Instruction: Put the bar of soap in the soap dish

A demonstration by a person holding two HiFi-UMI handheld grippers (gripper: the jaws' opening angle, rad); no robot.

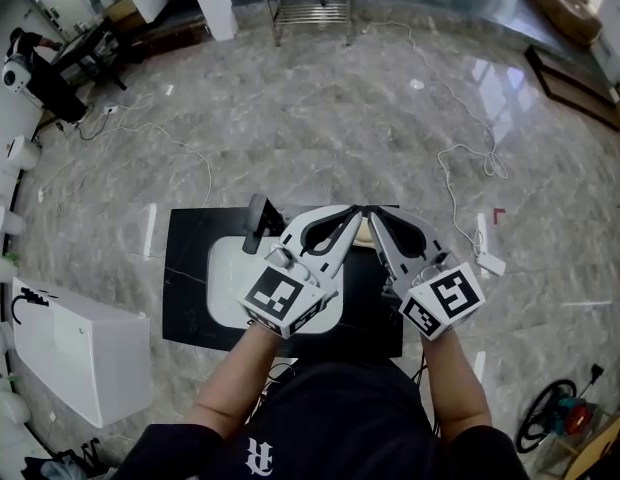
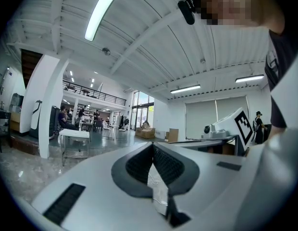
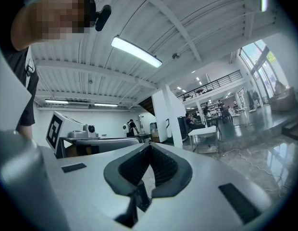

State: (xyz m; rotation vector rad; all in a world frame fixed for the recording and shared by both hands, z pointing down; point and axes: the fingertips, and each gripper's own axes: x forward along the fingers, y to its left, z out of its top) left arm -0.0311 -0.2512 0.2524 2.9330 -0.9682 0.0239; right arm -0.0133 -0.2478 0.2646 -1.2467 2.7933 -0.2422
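Observation:
In the head view both grippers are held level over a black counter (image 1: 186, 268) with a white basin (image 1: 222, 280) set in it. My left gripper (image 1: 351, 211) and right gripper (image 1: 374, 212) point away from me, tips almost touching each other. A small pale tan thing (image 1: 362, 231) shows in the gap between them; I cannot tell if it is the soap or the dish. In the left gripper view the left gripper (image 2: 153, 145) has its jaws shut with nothing between them. The right gripper (image 3: 149, 146) is likewise shut and empty in the right gripper view, facing the open hall.
A black tap (image 1: 257, 224) stands at the basin's far edge. On the marble floor lie a white box (image 1: 75, 348) at the left, a white cable (image 1: 460, 158) and a power strip (image 1: 488, 262) at the right. A metal rack (image 1: 312, 10) stands far ahead.

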